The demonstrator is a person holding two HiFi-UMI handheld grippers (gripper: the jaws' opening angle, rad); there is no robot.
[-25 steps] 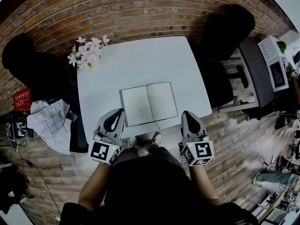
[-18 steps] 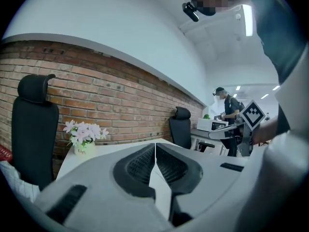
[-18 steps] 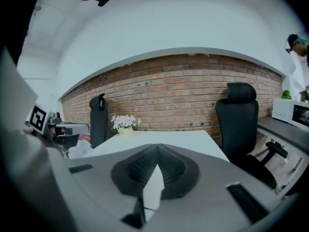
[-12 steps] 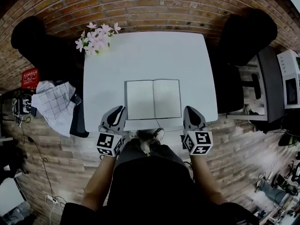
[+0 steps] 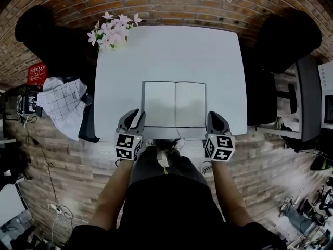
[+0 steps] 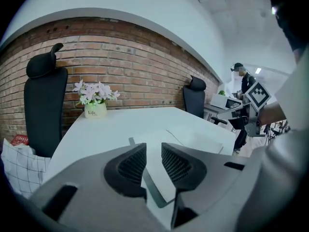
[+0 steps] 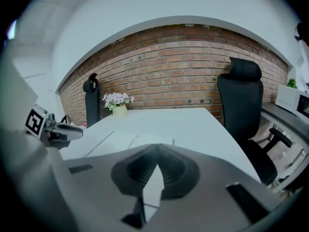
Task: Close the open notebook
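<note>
An open notebook (image 5: 175,104) with blank white pages lies flat on the white table (image 5: 166,51), near its front edge. My left gripper (image 5: 134,120) hovers at the notebook's near left corner. Its jaws are opening and nothing is between them; the corner of the left page (image 6: 203,140) shows beyond the gap. My right gripper (image 5: 214,120) is at the near right corner, shut with its tips touching and empty. The notebook (image 7: 140,139) lies ahead of it and to its left.
A pot of pink and white flowers (image 5: 112,30) stands at the table's far left corner. Black office chairs stand at the far left (image 5: 36,30) and far right (image 5: 289,35). A checked cloth (image 5: 60,105) lies left of the table, against a brick wall behind.
Both grippers have come down and closer to the notebook's near corners. The left gripper's jaws, shut before, now stand apart.
</note>
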